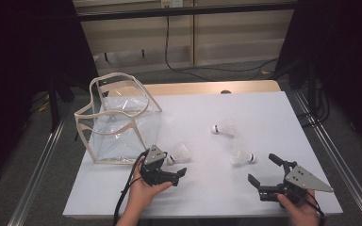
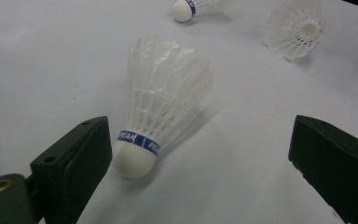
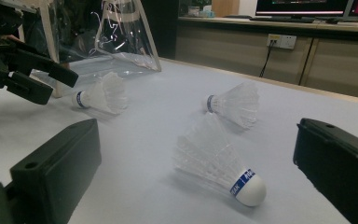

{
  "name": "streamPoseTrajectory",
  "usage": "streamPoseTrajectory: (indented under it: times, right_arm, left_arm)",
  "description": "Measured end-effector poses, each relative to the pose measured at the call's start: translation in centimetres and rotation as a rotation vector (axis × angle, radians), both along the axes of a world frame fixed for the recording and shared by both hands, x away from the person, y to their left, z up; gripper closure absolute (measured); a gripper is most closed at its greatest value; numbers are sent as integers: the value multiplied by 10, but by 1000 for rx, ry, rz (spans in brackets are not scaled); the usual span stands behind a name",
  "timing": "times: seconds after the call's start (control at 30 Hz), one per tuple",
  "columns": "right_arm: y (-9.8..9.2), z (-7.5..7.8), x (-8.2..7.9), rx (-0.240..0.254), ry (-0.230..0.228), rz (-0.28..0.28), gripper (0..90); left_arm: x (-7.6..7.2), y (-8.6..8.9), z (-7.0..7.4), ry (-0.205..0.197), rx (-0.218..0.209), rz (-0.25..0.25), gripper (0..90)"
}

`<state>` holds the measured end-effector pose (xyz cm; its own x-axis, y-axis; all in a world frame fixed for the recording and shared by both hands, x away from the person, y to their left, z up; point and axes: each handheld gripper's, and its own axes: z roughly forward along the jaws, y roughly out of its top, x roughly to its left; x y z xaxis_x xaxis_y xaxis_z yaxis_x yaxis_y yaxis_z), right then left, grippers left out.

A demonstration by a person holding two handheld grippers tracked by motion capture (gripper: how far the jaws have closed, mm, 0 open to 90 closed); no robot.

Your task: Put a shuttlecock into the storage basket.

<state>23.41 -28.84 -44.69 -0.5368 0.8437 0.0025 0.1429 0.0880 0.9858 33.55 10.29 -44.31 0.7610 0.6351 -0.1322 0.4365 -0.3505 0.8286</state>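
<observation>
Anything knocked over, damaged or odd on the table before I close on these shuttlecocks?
Nothing stands out. Three shuttlecocks lie on their sides on the white table, feathers apparently intact: one at the open left gripper, one near the open right gripper, one farther back. The clear bag stands upright, mouth open.

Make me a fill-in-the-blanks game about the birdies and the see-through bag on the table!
1. There are ____ shuttlecocks lying on the white table.
2. The clear bag stands on the person's ____ side of the table.
3. The left gripper has its jaws ____ beside the nearest shuttlecock.
4. The band around each shuttlecock's cork is ____.

Missing words: three; left; open; blue
</observation>
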Motion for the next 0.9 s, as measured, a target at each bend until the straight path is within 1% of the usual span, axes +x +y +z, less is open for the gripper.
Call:
streamPoseTrajectory:
  times: [0.17, 0.33, 0.47, 0.6, 0.7, 0.77, 0.83, 0.9]
  right_arm:
    - [0, 0, 0, 1, 0, 0, 5]
    - [0, 0, 0, -1, 1, 0, 5]
    - [0, 0, 0, -1, 0, 1, 5]
    - [0, 0, 0, 1, 0, 0, 5]
    - [0, 0, 0, 1, 1, 0, 5]
    - [0, 0, 0, 1, 0, 0, 5]
    - [0, 0, 0, 2, 1, 1, 5]
    - [0, 0, 0, 1, -1, 0, 5]
  left_arm:
    - [2, -1, -1, -1, 11, 3, 69]
    - [6, -2, -3, 6, 24, 19, 80]
    - [8, -3, -4, 12, 20, 25, 96]
    - [10, -5, -5, 16, 42, 34, 117]
    - [11, -7, -6, 20, 40, 42, 133]
    - [12, -8, -6, 20, 52, 40, 143]
    - [14, -10, -7, 30, 44, 40, 148]
    - [14, -10, -7, 29, 48, 47, 160]
